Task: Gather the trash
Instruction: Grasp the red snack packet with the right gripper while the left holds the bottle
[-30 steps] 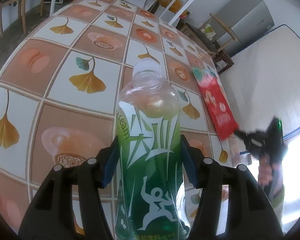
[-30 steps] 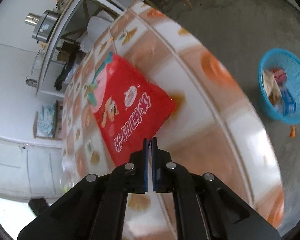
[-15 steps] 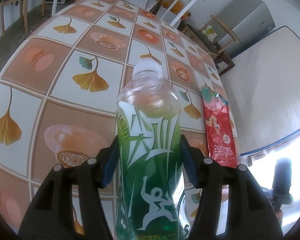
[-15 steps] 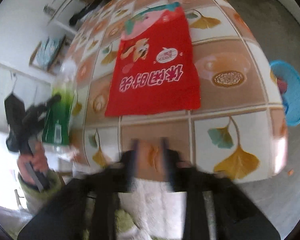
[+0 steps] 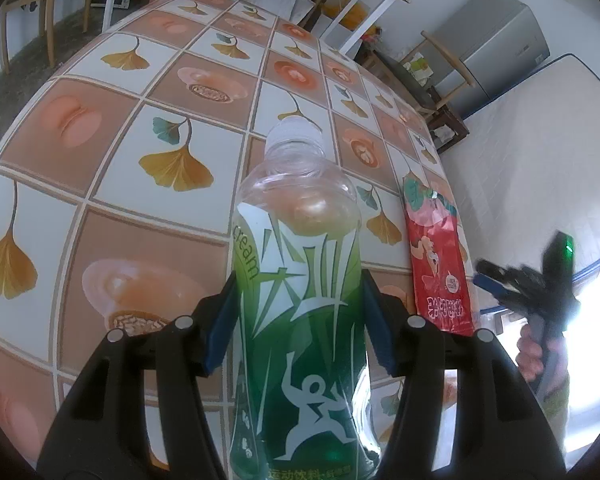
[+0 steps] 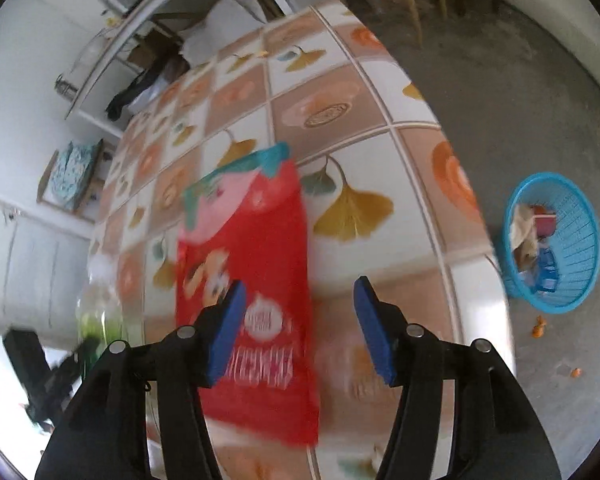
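Note:
My left gripper (image 5: 298,320) is shut on a green-labelled clear plastic bottle (image 5: 296,280) with a white cap, held over the tiled table (image 5: 112,176). A red snack bag (image 6: 252,280) lies flat near the table's near right edge; it also shows in the left wrist view (image 5: 440,264). My right gripper (image 6: 298,324) is open and empty, just above the bag's near end, with the left pad over the bag. The right gripper shows blurred in the left wrist view (image 5: 500,280). The bottle shows at the left of the right wrist view (image 6: 98,300).
A blue plastic basket (image 6: 556,240) with trash in it stands on the concrete floor right of the table. Orange scraps (image 6: 540,326) lie on the floor beside it. White shelving (image 6: 148,36) and chairs stand beyond the table's far end. A grey cabinet (image 5: 496,44) stands against the wall.
My right gripper has opened and swung back over the red bag, which lies flat on the table. My left gripper has kept hold of the bottle, almost still.

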The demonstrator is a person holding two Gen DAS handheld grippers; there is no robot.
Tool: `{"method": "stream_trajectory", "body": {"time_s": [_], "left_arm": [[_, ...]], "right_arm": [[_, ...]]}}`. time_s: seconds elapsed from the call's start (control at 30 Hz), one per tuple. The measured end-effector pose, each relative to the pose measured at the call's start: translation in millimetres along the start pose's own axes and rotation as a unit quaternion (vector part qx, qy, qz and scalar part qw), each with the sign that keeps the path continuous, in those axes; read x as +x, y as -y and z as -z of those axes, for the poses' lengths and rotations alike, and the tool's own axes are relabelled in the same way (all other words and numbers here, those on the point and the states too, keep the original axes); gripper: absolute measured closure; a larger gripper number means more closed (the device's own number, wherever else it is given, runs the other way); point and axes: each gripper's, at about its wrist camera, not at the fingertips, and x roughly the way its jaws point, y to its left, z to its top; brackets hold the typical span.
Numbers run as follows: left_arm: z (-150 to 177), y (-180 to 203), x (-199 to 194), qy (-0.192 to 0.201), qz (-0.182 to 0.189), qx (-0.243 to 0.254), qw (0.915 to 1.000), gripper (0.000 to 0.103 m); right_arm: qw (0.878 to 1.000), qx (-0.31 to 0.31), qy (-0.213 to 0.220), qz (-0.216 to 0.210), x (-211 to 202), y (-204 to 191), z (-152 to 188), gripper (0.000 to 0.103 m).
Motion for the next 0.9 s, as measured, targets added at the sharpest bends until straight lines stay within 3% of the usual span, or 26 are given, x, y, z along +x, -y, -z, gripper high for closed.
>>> {"method": "stream_trajectory", "body": {"time_s": [0.27,0.53,0.9], "left_arm": [[-2.7,3.5,2.9,-0.001,0.002,0.002,1.0,0.048],[-2.9,5.8,5.6,-0.001,0.002,0.003,1.0,0.048],[-3.3,5.2,8.3,0.0,0.01,0.0,1.0,0.048]], "right_arm": [[0.997,-0.024,-0.044,-0.067,39.3,-37.8,-8.7,0.06],[0.986,-0.022,-0.088,-0.143,60.8,-67.0,9.4,0.062],[0.948,0.004,-0.122,-0.294,67.0,-90.5,32.2,0.063]]}}
